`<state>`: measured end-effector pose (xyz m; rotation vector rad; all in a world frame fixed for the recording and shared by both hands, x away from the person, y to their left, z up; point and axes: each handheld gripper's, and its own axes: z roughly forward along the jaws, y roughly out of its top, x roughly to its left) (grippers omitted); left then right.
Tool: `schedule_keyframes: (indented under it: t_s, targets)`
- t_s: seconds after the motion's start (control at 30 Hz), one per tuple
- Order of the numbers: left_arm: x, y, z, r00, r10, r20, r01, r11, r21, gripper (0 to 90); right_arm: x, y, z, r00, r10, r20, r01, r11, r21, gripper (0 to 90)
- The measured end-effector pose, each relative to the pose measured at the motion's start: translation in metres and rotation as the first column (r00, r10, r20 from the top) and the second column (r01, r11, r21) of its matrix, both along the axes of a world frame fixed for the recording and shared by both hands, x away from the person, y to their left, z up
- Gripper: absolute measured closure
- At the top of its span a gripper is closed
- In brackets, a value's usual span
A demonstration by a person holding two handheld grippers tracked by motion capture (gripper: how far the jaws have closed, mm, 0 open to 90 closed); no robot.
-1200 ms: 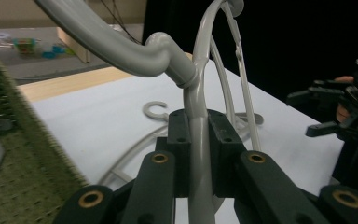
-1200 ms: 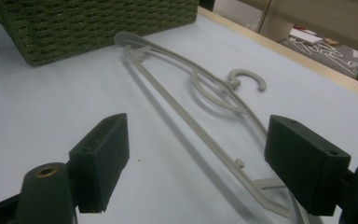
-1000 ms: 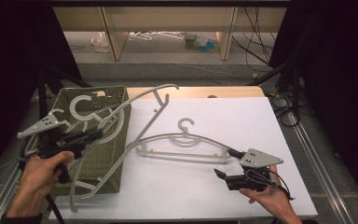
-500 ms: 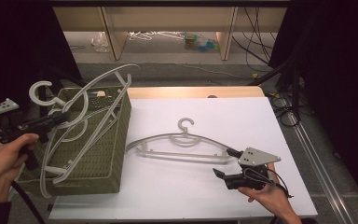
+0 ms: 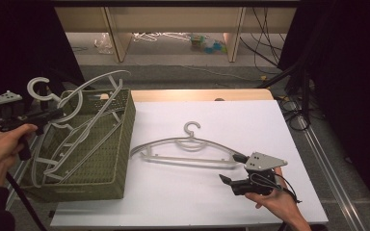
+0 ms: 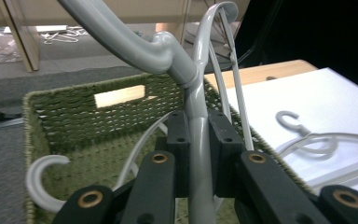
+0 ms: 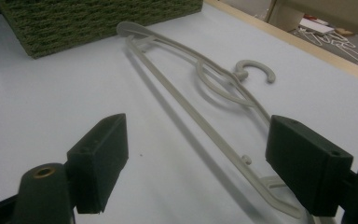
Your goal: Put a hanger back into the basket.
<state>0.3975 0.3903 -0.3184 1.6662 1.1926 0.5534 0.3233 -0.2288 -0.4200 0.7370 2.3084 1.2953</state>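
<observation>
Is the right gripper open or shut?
Open: the right gripper has its jaws wide apart beside the hanger lying on the table, gripping nothing.

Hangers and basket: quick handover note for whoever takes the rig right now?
Left gripper: shut on a grey hanger, held by its neck over the green basket; not set down yet.
Right gripper: open, low over the white table, at the right end of the second hanger, not gripping it.
In the basket: at least one hanger already lies there.
Left: lower and release the held hanger into the basket, then probably the table hanger.
</observation>
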Motion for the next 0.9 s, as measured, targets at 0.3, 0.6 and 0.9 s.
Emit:
schedule_keyframes:
  t_s: [0.3,0.6,0.9]
  targets:
    - [0.016,0.017,-0.012,0.9974,0.054,-0.048,-0.05,0.9963,0.069,80.2,0.0,0.001,-0.001,0.9998,0.008,-0.019,-0.009,1.0,-0.011,22.1]
    - [0.022,0.024,-0.032,0.9974,0.037,-0.062,-0.033,0.9967,0.075,79.9,0.001,0.002,-0.002,0.9996,0.01,-0.027,-0.01,1.0,-0.015,22.1]
    - [0.026,0.019,-0.036,0.9969,0.003,-0.079,0.007,0.9915,0.13,80.0,0.001,0.002,-0.003,0.9998,0.01,-0.018,-0.01,1.0,-0.016,22.2]
